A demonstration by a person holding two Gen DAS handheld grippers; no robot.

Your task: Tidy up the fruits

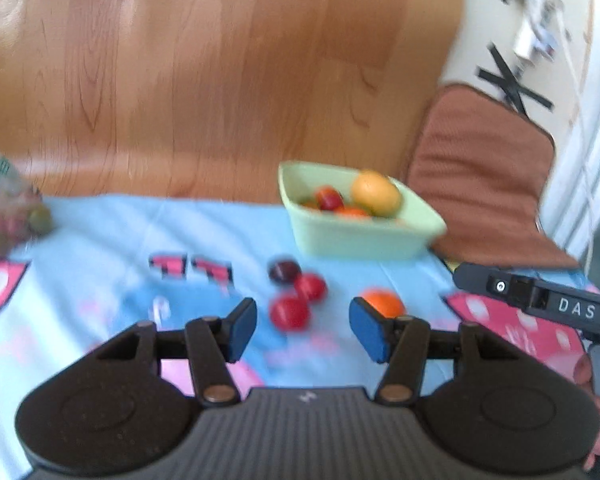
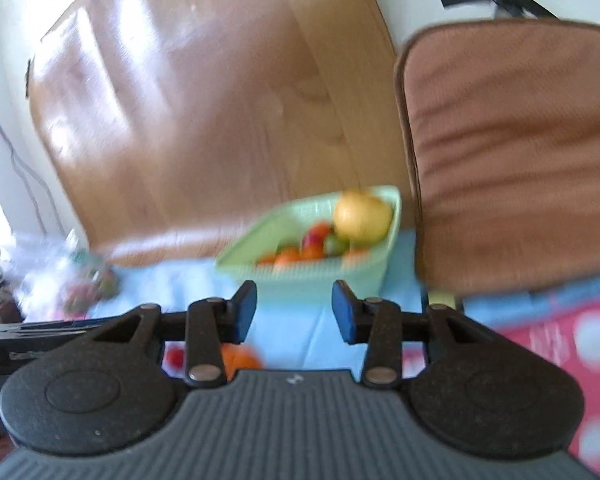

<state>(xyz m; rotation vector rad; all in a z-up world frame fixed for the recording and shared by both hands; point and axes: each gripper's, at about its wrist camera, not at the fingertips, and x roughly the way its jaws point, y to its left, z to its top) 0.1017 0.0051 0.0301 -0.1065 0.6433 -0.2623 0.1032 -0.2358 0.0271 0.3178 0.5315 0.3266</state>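
A pale green basket (image 1: 412,232) stands on the blue tablecloth and holds a yellow fruit (image 1: 376,193) with red and orange fruits. Loose on the cloth lie a dark plum (image 1: 284,271), two red fruits (image 1: 311,287) (image 1: 289,313) and an orange (image 1: 384,303). My left gripper (image 1: 303,330) is open and empty, just before the nearer red fruit. My right gripper (image 2: 294,317) is open and empty, in front of the basket (image 2: 352,280). The orange (image 2: 240,360) shows under its left finger.
A clear plastic bag with greenish fruits (image 1: 8,216) lies at the cloth's far left. A brown cushioned chair (image 1: 484,176) stands right of the basket. Wooden floor (image 1: 220,80) lies beyond the table. The right gripper's body (image 1: 540,300) reaches in at the right.
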